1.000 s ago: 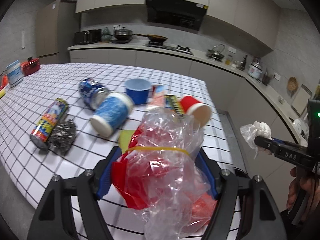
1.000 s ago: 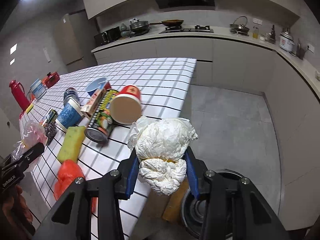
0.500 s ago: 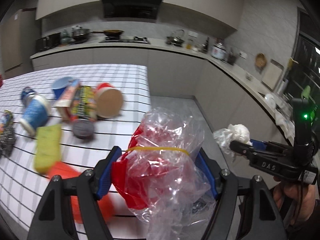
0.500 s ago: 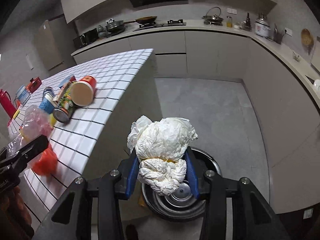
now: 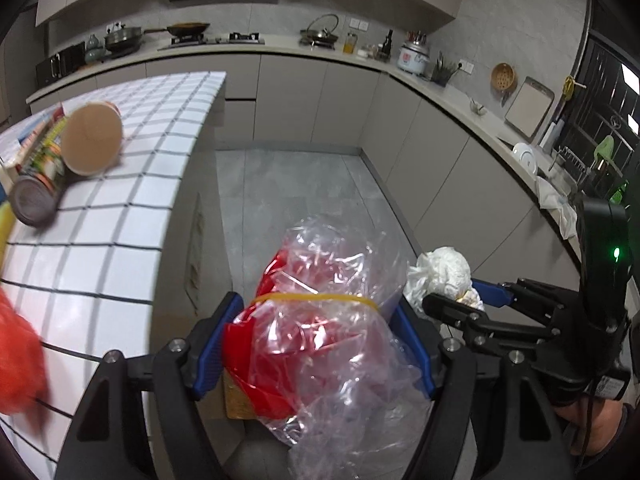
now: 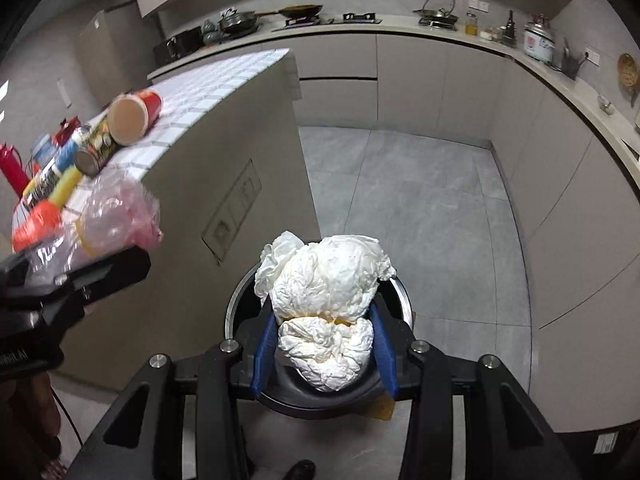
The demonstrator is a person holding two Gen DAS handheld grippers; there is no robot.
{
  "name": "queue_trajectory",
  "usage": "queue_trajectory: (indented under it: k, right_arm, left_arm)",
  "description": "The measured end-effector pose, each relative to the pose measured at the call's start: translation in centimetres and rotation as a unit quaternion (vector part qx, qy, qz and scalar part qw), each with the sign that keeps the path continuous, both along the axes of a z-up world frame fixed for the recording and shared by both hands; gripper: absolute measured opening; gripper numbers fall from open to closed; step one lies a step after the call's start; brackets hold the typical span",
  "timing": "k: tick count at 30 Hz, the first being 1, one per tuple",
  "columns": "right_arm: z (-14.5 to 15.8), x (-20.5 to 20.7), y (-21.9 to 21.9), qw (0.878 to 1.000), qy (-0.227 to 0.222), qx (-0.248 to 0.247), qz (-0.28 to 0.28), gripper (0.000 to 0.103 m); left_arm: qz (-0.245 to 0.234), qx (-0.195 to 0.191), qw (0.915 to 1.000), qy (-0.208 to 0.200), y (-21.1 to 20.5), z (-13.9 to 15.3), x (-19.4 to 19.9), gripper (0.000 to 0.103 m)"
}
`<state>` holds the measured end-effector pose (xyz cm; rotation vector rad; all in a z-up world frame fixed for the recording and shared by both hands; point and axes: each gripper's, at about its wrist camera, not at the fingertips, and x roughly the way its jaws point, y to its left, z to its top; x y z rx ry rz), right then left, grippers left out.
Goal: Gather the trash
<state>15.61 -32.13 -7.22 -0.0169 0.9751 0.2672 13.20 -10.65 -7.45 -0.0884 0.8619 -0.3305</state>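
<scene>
My left gripper (image 5: 316, 344) is shut on a crumpled clear plastic bag with red pieces inside and a yellow rubber band (image 5: 320, 320); it shows blurred at the left of the right wrist view (image 6: 116, 216). My right gripper (image 6: 324, 344) is shut on a crumpled white paper wad (image 6: 324, 300), held directly above a round metal trash bin (image 6: 396, 292) on the floor. The wad (image 5: 440, 272) and the right gripper (image 5: 464, 304) also show at the right of the left wrist view. The bin is hidden behind the bag in the left wrist view.
A white tiled counter (image 5: 120, 208) stands at the left with a red paper cup (image 5: 92, 136), a can (image 5: 36, 184) and an orange item (image 5: 16, 352) lying on it. Its grey side wall (image 6: 240, 184) is next to the bin. Grey floor (image 6: 420, 200) and cabinets lie beyond.
Both grippers have swung right, away from the counter top, toward the floor. The paper wad went from beside the counter edge to directly over the bin. Both grips are unchanged.
</scene>
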Motion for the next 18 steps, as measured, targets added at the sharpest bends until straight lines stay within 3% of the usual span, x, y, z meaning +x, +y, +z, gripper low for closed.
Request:
queue_trajectory:
  k: [18]
  right_arm:
    - [-6.9,2.6,1.0,0.994,0.038,-0.028,0.102,0.046]
  left_arm:
    - [0.023,0.014,0.9974,0.067,-1.0,-6.4,1.0,0.075]
